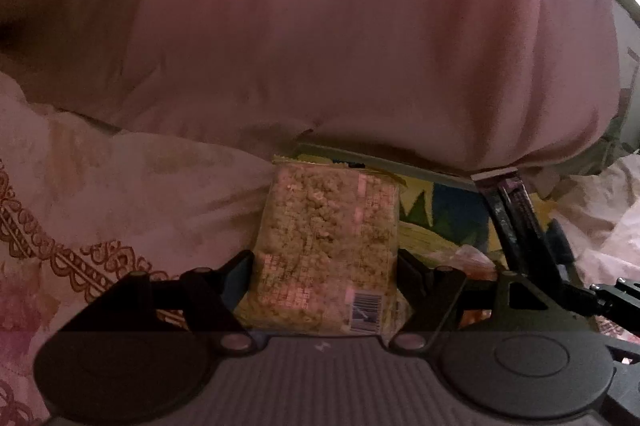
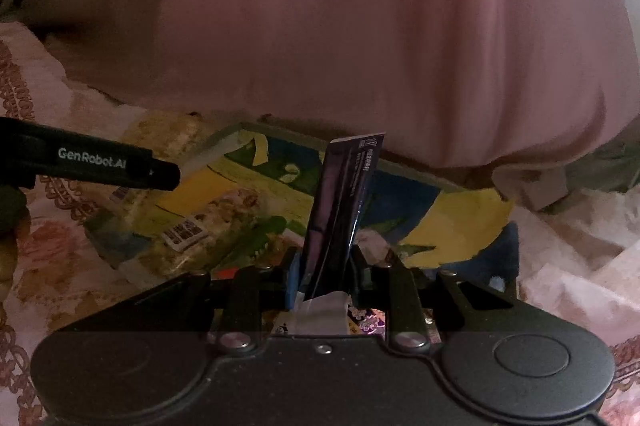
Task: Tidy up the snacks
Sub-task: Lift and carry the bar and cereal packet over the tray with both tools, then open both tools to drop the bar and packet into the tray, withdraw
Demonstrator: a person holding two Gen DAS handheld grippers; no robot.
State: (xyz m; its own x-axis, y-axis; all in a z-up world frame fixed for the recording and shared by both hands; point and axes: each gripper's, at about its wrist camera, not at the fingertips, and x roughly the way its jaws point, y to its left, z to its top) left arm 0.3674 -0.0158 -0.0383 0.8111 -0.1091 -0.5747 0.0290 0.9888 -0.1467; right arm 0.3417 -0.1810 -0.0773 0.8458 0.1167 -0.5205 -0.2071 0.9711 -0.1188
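We find the puffed-snack packet point(image 1: 326, 254) upright between the left gripper point(image 1: 325, 268) fingers, before the tray point(image 1: 440, 209), whose far edge runs under the quilt point(image 1: 320, 25). The slim packet point(image 2: 344, 201) stands between the right gripper point(image 2: 325, 266) fingers over the same tray, with a wrapped snack point(image 2: 196, 226) lying at its left, on the bedsheet point(image 2: 48, 266).

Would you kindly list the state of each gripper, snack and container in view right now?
left gripper: shut on the puffed-grain packet.
puffed-grain packet: sealed, held.
right gripper: shut on the purple packet.
purple packet: upright, held.
yellow-blue box: open-topped, snacks inside.
barcode packet: lying in the box.
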